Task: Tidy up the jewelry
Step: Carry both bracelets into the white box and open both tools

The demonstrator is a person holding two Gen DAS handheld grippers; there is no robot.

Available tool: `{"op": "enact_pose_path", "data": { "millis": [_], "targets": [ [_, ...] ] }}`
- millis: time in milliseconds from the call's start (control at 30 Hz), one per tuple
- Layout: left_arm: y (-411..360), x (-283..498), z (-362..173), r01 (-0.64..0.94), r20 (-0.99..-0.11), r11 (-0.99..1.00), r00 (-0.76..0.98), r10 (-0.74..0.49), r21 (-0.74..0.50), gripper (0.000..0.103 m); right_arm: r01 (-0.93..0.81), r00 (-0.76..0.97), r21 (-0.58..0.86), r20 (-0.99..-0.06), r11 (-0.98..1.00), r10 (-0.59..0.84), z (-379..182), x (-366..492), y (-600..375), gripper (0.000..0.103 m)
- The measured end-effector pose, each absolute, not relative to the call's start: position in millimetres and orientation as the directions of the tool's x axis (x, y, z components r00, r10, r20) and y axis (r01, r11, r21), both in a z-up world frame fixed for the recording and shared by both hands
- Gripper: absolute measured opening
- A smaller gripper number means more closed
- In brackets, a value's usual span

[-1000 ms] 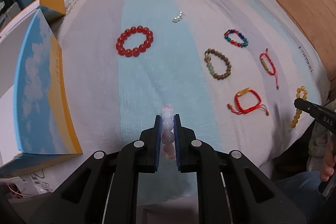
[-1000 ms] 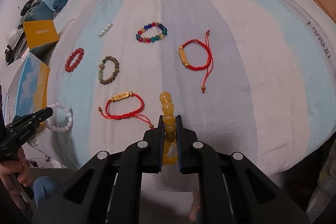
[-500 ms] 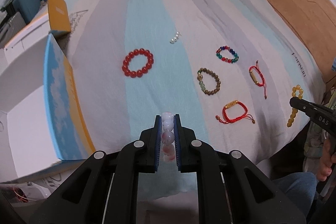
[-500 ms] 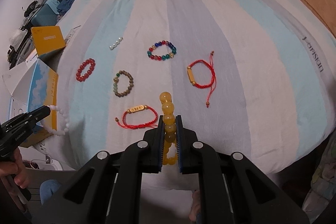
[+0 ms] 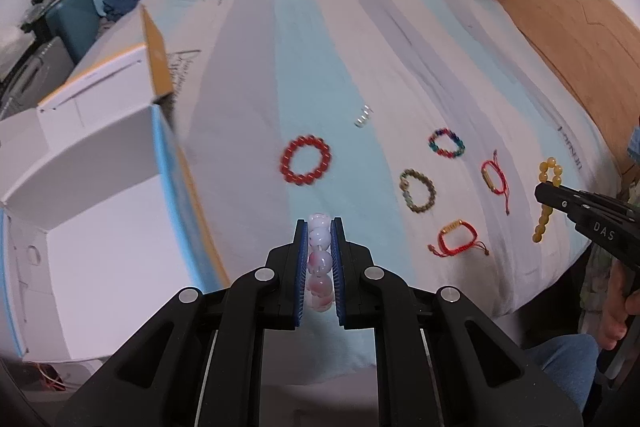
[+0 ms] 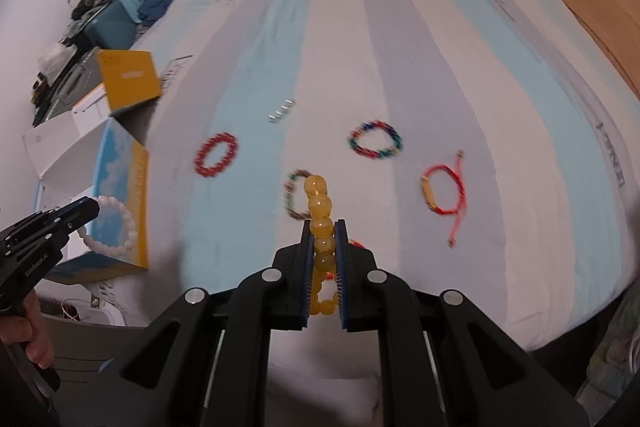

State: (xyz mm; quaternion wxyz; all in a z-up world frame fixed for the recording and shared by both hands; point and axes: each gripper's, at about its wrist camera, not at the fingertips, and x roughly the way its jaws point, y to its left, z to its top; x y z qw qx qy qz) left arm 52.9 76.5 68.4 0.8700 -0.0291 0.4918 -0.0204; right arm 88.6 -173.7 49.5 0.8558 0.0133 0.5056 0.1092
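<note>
Bracelets both lifted clear of the bed (image 5: 360, 75) since a second ago: left hand-held gripper (image 5: 319, 239) clamped on the white one (image 5: 320, 259), right hand-held gripper (image 6: 323, 247) clamped on the yellow one (image 6: 320, 223), open box (image 5: 92, 227) at left likely next, six pieces left.

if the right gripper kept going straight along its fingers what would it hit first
Probably the brown-and-green beaded bracelet on the striped bedsheet, just left of its line. The right gripper, shut on the yellow round-bead bracelet, points down there, though depth is unclear.
</note>
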Motion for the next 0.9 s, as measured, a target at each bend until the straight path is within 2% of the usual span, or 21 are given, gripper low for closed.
{"op": "enact_pose_path", "data": {
  "millis": [467,900],
  "targets": [
    [156.2,32.1,103.7,-0.094,-0.829,0.993,0.56,-0.002,-0.066,0.011,-0.302,0.474,0.118,-0.842,0.946,0.257,82.3,90.5,-68.6,0.009],
    [266.6,-5.5,100.7,-0.248,-0.835,0.967,0.543,0.087,-0.06,0.011,-0.474,0.422,0.126,-0.836,0.871,0.351,86.9,79.5,68.8,0.009]
  ]
}}
